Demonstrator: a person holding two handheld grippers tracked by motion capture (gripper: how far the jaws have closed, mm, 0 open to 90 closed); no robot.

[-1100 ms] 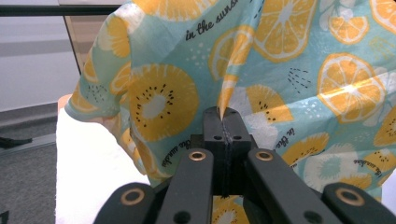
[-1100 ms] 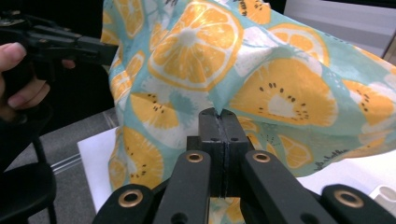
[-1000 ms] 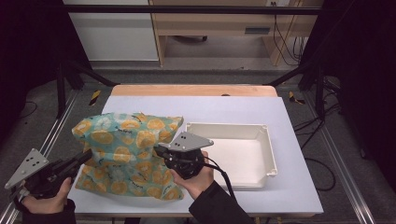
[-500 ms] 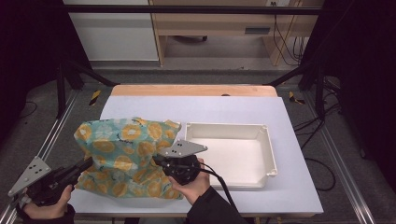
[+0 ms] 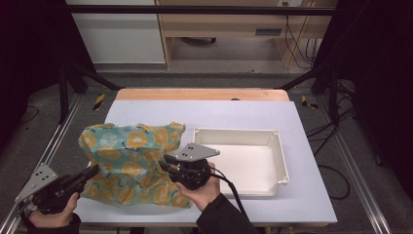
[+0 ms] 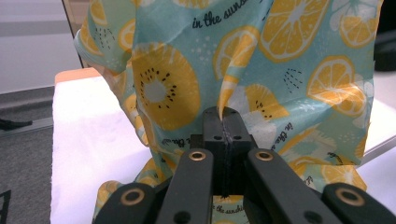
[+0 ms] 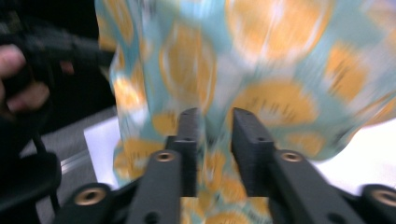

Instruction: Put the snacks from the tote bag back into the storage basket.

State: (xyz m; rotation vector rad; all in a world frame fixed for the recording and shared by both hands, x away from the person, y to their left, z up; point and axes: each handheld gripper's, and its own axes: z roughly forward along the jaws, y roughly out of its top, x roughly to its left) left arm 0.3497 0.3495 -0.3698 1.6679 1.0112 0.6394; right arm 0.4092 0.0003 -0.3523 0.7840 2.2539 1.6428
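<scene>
Cloth (image 5: 131,163), fruit-printed, hangs bunched and half lifted over the left of the surface (image 5: 311,195). My left gripper (image 6: 224,116) has its fingers clamped on a fold; my right gripper (image 7: 215,126) has just been opening, fingers parted, cloth between them unpinched. White tray (image 5: 280,146) beside it holds nothing. Stowing, I judge, remains.

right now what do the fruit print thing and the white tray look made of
The fruit-print cloth looks like thin woven fabric, matte: it folds, drapes and bunches softly where the left gripper pinches it. The white tray looks like rigid moulded plastic, smooth with a slight sheen: even walls, rounded corners and a rolled rim. Neither can be told for certain by look alone.
</scene>
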